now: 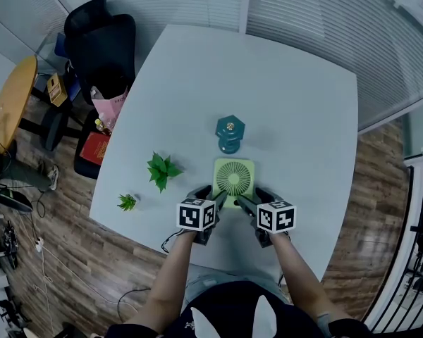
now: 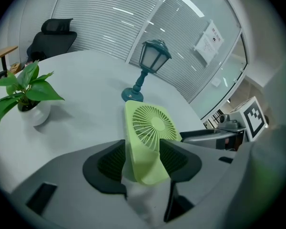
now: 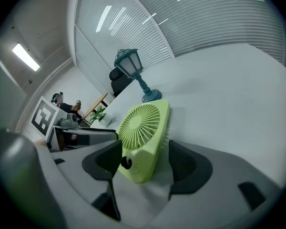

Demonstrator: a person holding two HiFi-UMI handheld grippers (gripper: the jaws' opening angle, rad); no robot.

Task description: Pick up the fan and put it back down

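Observation:
A square light-green fan (image 1: 233, 178) sits tilted on the white table (image 1: 282, 76), its grille facing up toward me. My left gripper (image 1: 215, 199) is at its near left corner. In the left gripper view the fan (image 2: 150, 128) fills the gap and both pads press its corner, so this gripper (image 2: 143, 162) is shut on it. My right gripper (image 1: 244, 203) is at the near right corner. In the right gripper view the fan (image 3: 143, 128), black knob toward me, lies between the jaws of this gripper (image 3: 145, 165), with a gap at the right pad, so it is open.
A teal lantern lamp (image 1: 230, 134) stands just beyond the fan. A leafy potted plant (image 1: 162, 169) and a smaller one (image 1: 127, 202) stand to the left near the table edge. A black office chair (image 1: 99, 44) is off the far left corner.

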